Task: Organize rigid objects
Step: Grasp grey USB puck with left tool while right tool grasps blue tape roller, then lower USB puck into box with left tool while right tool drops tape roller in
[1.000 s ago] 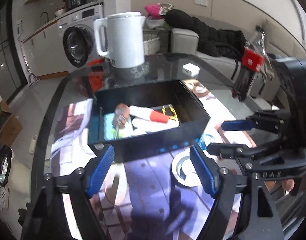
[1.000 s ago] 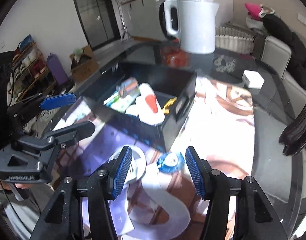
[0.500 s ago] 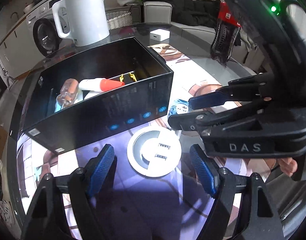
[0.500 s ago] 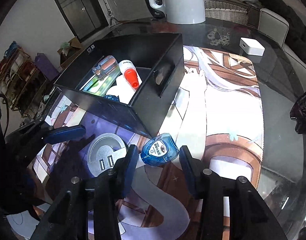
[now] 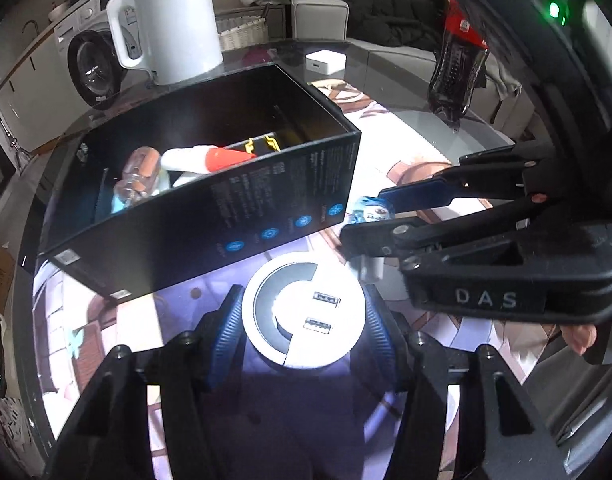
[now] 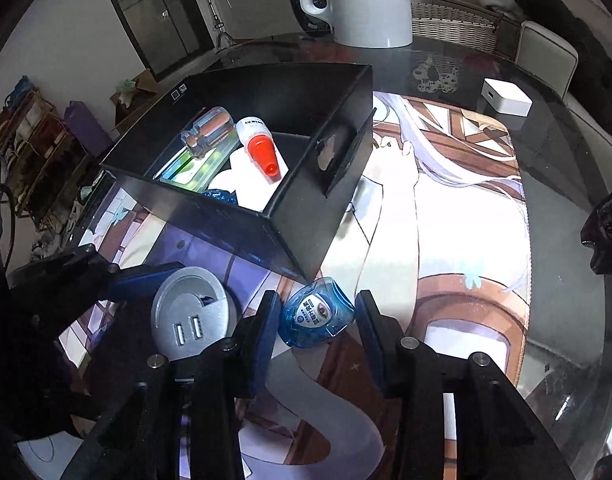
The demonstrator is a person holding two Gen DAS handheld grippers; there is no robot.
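Observation:
A black box (image 5: 210,200) on the printed mat holds a red-capped white bottle (image 5: 210,159), a clear bottle (image 5: 136,178) and other items; it also shows in the right wrist view (image 6: 242,200). My left gripper (image 5: 304,322) has its blue pads against both sides of a round white USB hub (image 5: 302,316) lying on the mat, also seen in the right wrist view (image 6: 190,316). My right gripper (image 6: 315,320) straddles a small blue eye-drop bottle (image 6: 315,314), with narrow gaps to the pads.
A white kettle (image 5: 170,24) stands behind the box. A dark cola bottle (image 5: 457,68) stands at the right rear, a small white cube (image 6: 505,98) on the glass table (image 6: 565,168). A sofa and washing machine are beyond.
Both grippers lowered and advanced. The left jaws narrowed onto the USB hub. The right jaws narrowed around the blue bottle.

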